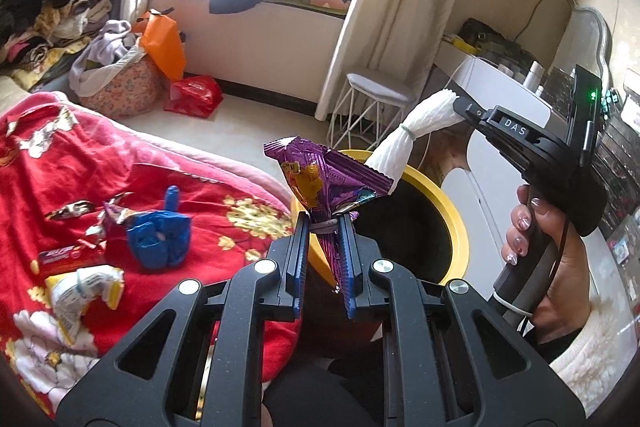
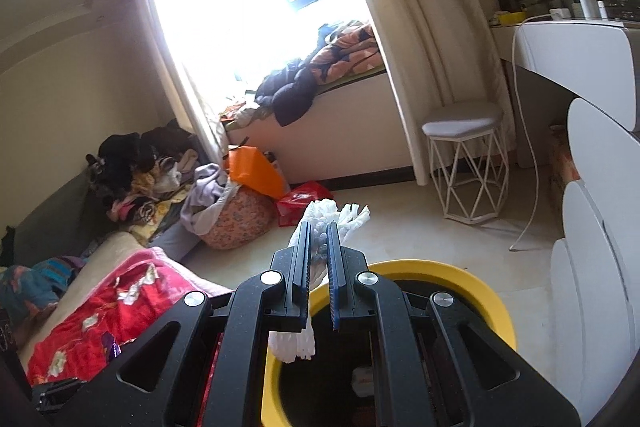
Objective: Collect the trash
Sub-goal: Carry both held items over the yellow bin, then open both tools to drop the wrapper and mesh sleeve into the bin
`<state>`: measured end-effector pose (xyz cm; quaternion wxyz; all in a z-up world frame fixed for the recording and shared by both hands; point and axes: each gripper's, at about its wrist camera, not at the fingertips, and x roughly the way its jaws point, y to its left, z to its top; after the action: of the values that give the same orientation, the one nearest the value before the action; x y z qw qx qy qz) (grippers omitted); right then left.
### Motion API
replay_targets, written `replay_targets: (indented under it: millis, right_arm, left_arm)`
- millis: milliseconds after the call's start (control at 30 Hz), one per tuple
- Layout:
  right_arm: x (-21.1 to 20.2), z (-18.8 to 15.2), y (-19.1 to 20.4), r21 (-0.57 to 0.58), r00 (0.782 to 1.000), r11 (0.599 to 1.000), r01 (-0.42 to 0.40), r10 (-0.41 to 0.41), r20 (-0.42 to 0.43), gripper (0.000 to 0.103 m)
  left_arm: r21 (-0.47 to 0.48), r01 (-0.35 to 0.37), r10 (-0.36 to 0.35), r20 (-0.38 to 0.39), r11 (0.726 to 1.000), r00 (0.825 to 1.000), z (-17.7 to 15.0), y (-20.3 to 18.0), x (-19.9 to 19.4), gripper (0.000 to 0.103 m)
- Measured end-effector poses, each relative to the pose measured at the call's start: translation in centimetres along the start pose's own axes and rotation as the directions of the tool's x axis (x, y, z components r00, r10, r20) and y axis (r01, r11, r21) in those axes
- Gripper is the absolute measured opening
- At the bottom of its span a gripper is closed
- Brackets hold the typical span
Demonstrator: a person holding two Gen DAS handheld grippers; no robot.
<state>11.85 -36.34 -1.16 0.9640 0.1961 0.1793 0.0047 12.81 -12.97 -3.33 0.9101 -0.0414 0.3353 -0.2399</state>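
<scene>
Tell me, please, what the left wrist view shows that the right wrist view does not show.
Only the left wrist view shows the left gripper shut on a purple wrapper, plus a blue glove and a yellow-white packet on the red blanket. Only the right wrist view shows inside the bin, where some litter lies. Both show the yellow bin, the white foam net held by the right gripper, and the white stool.

Purple wrapper [image 1: 328, 183], yellow bin [image 1: 448, 211], red floral blanket [image 1: 120, 163]
</scene>
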Motion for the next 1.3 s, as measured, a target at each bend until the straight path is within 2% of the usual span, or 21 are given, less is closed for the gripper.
replay_targets:
  millis: [533,1300]
  right_arm:
    - [1.0,-0.3,-3.3,0.058,0.996,0.996,0.074,-0.071,-0.045,0.008]
    - [4.0,-1.7,-5.5,0.064,0.974,0.992,0.113,-0.098,-0.206,0.008]
  left_arm:
    - [0.032,0.04,-0.039,-0.049,0.999,0.998,-0.2,-2.7,4.2,0.01]
    - [0.071,0.064,-0.052,-0.162,0.995,0.985,-2.0,-4.9,10.0,0.01]
